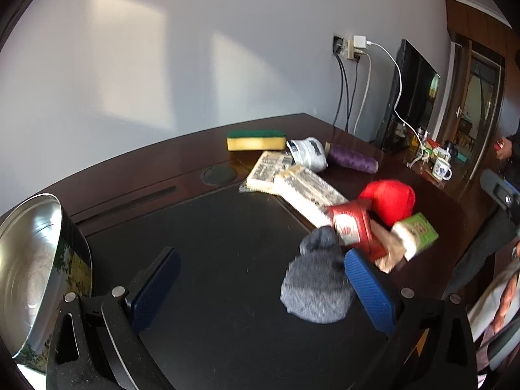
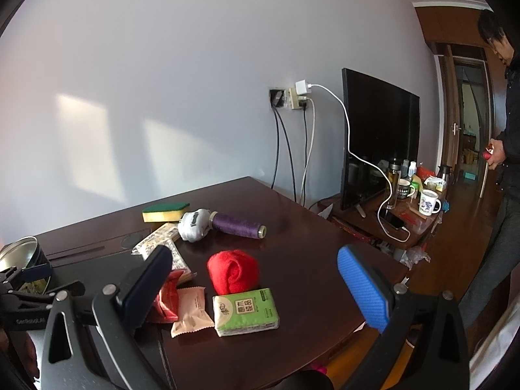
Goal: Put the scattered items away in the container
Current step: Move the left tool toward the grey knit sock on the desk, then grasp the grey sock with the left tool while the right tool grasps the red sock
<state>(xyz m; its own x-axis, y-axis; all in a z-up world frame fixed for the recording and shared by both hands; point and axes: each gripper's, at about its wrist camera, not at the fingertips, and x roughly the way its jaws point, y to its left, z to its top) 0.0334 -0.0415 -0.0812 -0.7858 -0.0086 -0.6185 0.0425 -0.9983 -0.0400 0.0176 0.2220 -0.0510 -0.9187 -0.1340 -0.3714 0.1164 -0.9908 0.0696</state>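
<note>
My left gripper [image 1: 260, 256] is open above a black mat [image 1: 211, 243]. A grey rolled sock [image 1: 315, 279] lies on the mat just inside its right finger [image 1: 370, 292]. The open metal tin [image 1: 32, 260] stands at the far left, beside the left finger. Past the sock are a red packet [image 1: 352, 227], a red sock ball [image 1: 388, 200], a beige packet [image 1: 390, 253] and a green tissue pack [image 1: 417, 230]. My right gripper [image 2: 255, 253] is open with nothing in it, hovering over the red sock ball [image 2: 234, 271] and green tissue pack [image 2: 247, 312].
At the back lie a yellow-green sponge [image 2: 165, 211], a white sock roll [image 2: 195, 224], a purple thread spool [image 2: 237, 224] and printed packets [image 1: 308, 191]. The table's right edge [image 2: 373, 253] drops to a low stand with a monitor [image 2: 377, 143] and mugs. A person [image 2: 507, 162] stands far right.
</note>
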